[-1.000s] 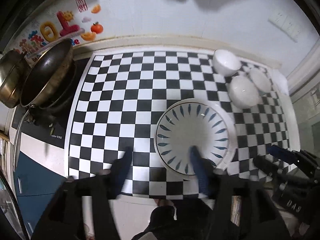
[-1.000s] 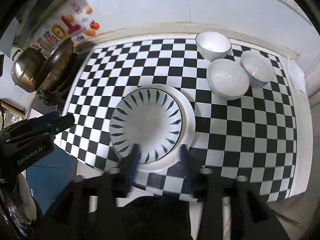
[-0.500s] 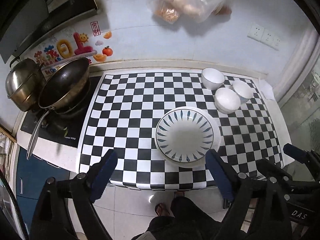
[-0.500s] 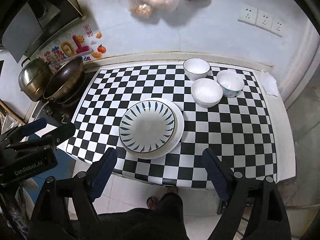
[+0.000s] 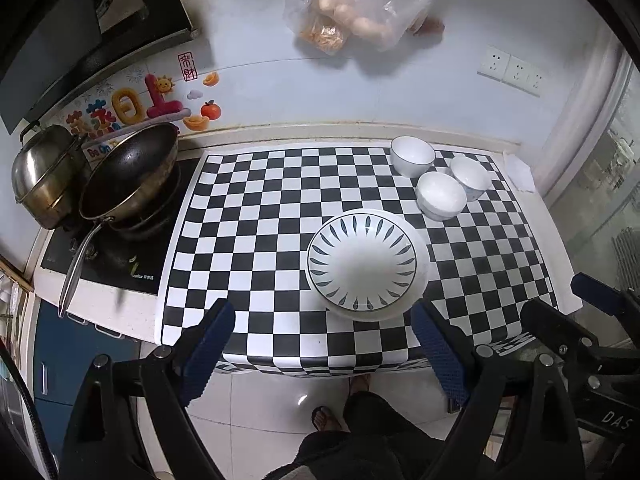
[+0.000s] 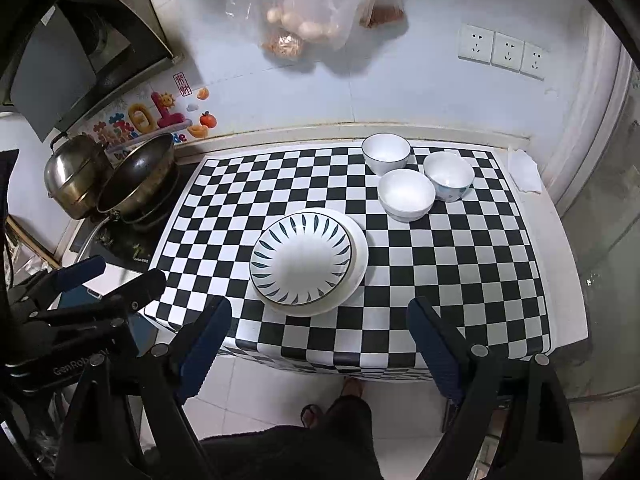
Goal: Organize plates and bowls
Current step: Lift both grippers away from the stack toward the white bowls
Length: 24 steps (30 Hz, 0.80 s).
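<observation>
A white plate with blue leaf marks [image 5: 362,264] [image 6: 302,258] lies on a larger plain white plate [image 5: 376,316] [image 6: 360,256] near the front of the checkered counter. Three white bowls stand upright at the back right: one rearmost [image 5: 412,156] [image 6: 386,152], one nearest the plates [image 5: 440,196] [image 6: 406,192], one with blue marks at the right [image 5: 470,176] [image 6: 448,174]. My left gripper [image 5: 320,316] hangs open above the counter's front edge, empty. My right gripper [image 6: 320,308] is open and empty too, beside the left one [image 6: 120,280].
A dark wok [image 5: 128,172] and a steel pot [image 5: 44,176] sit on the cooktop at the left. A plastic bag of food [image 5: 360,12] hangs on the wall. White paper [image 5: 518,172] lies in the right corner. A person's sandalled foot [image 5: 324,416] stands on the floor tiles.
Both grippers stood narrow at the patterned plate's near rim a second ago. They have opened wide and drawn back and up; the plates stay in place.
</observation>
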Available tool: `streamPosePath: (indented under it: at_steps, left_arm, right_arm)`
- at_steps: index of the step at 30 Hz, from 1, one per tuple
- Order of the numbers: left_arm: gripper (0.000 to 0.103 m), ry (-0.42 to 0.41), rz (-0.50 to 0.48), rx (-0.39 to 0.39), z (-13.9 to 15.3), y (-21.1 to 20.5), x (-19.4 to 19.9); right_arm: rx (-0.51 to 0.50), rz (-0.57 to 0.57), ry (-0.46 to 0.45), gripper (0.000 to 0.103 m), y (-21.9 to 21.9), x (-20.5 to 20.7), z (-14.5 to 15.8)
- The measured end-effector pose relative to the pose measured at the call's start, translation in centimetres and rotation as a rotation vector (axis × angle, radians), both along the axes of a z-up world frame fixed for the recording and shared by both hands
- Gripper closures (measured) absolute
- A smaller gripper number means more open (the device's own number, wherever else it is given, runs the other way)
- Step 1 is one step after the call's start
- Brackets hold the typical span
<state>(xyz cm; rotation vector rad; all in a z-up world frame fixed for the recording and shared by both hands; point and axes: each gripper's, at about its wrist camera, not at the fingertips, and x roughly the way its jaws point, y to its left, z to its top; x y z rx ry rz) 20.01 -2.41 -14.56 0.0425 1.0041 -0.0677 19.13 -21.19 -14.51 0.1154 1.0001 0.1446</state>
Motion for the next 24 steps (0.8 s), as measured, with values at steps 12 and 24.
streamPosePath:
  at_steps: [12, 24]
  left_arm:
    - [0.013, 0.046, -0.027, -0.045, -1.6, -2.5, 5.8]
    - [0.013, 0.334, -0.064, -0.113, -11.4, -12.2, 22.9]
  right_arm:
    - [0.228, -0.062, 0.009, 0.009, -6.2, 4.4, -2.8]
    - [0.309, -0.181, 0.335, 0.015, -18.7, 19.2, -15.4]
